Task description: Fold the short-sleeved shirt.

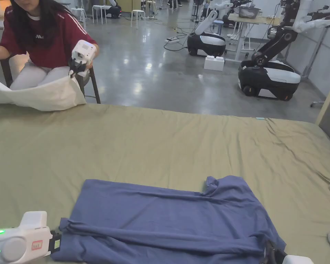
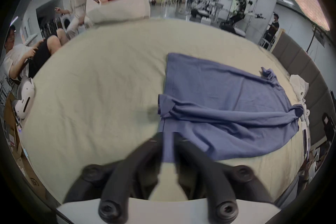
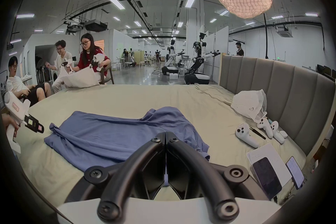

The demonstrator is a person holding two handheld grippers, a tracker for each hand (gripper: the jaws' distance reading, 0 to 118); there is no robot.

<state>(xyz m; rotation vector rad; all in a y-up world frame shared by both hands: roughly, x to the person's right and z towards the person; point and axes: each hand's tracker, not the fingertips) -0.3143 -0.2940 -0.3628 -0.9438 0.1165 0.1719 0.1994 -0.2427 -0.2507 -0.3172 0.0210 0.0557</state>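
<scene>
Left gripper (image 2: 168, 138) pinches shirt (image 1: 174, 220) hem, right gripper (image 3: 165, 134) clamps the opposite edge; carry both across level, keeping cloth taut.

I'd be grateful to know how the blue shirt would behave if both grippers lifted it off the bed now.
The shirt would probably sag between the left gripper and right gripper: it already lies in soft ridges. It looks thin, so likely light. The loose sleeve would probably dangle. It seems unlikely to slip, since cloth runs between the left jaws.
</scene>
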